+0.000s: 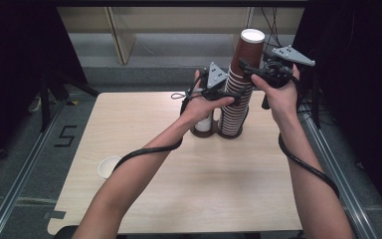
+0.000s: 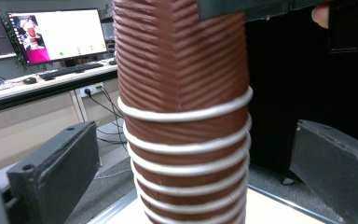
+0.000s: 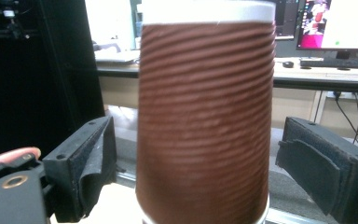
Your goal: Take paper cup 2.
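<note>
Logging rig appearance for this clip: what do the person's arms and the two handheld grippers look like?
Both forearms are bare, with no sleeves or gloves. The left gripper and right gripper are black, each topped by a grey three-cornered plate and trailing a black cable along the forearm. Their blocky black jaws carry dark pads.

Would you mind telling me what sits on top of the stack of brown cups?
One upside-down brown cup tops the stack of brown cups, its white base facing up. Its inside and the cups nested beneath are hidden, showing just white rims.

A stack of ribbed brown cups [image 2: 186,121] stands between the wide-apart jaws of the left hand-held gripper [image 2: 191,177], clear of both pads; a lit monitor [image 2: 58,35] glows behind.
</note>
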`<control>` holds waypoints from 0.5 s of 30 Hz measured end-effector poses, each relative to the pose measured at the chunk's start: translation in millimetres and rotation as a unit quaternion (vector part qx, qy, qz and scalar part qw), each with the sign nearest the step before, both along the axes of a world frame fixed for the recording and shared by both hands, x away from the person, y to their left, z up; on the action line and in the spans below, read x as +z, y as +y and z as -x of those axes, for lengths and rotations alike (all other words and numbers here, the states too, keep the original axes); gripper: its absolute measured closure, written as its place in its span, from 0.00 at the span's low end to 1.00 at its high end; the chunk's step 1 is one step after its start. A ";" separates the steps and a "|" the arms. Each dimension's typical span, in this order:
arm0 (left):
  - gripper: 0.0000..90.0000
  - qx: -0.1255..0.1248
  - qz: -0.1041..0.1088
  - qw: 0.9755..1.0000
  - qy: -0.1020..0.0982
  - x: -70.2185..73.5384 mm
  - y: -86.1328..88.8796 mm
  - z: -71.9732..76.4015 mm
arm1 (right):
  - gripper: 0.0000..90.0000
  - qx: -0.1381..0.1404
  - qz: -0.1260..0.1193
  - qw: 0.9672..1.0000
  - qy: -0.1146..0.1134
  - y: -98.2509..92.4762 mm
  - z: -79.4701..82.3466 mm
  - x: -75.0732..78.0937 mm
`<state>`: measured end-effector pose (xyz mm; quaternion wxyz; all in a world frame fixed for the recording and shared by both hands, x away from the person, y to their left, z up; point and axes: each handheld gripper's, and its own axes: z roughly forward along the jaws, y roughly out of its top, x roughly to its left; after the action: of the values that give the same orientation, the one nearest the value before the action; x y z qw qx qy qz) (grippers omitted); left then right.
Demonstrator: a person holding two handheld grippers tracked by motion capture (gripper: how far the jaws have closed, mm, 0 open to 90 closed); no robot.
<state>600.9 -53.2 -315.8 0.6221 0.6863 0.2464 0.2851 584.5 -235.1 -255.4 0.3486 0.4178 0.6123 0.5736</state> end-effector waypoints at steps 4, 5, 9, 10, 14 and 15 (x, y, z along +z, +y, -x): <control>0.03 -0.003 0.002 1.000 0.007 0.4 -4.7 -8.9 | 0.13 -0.007 0.003 1.000 0.005 0.2 -8.9 3.3; 0.03 -0.004 0.003 1.000 0.009 0.0 -5.7 -11.0 | 0.12 -0.007 0.003 1.000 0.009 0.2 -10.9 3.8; 0.04 -0.007 0.003 1.000 0.013 -0.8 -9.5 -16.5 | 0.11 -0.007 0.012 1.000 0.009 2.2 -16.9 4.5; 0.04 -0.007 0.003 1.000 0.014 -1.0 -10.3 -17.6 | 0.11 -0.007 0.004 1.000 0.011 3.7 -17.7 4.2; 0.07 -0.008 0.002 1.000 0.018 -2.9 -13.4 -21.1 | 0.11 -0.005 0.006 1.000 0.017 6.1 -21.4 3.9; 0.07 -0.007 0.005 1.000 0.020 -3.6 -14.1 -22.0 | 0.11 -0.007 0.005 1.000 0.016 6.9 -22.5 3.8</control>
<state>623.0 -67.3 -319.3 0.6225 0.6906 0.2549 0.2657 607.1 -228.2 -251.7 0.3446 0.4294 0.6176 0.5616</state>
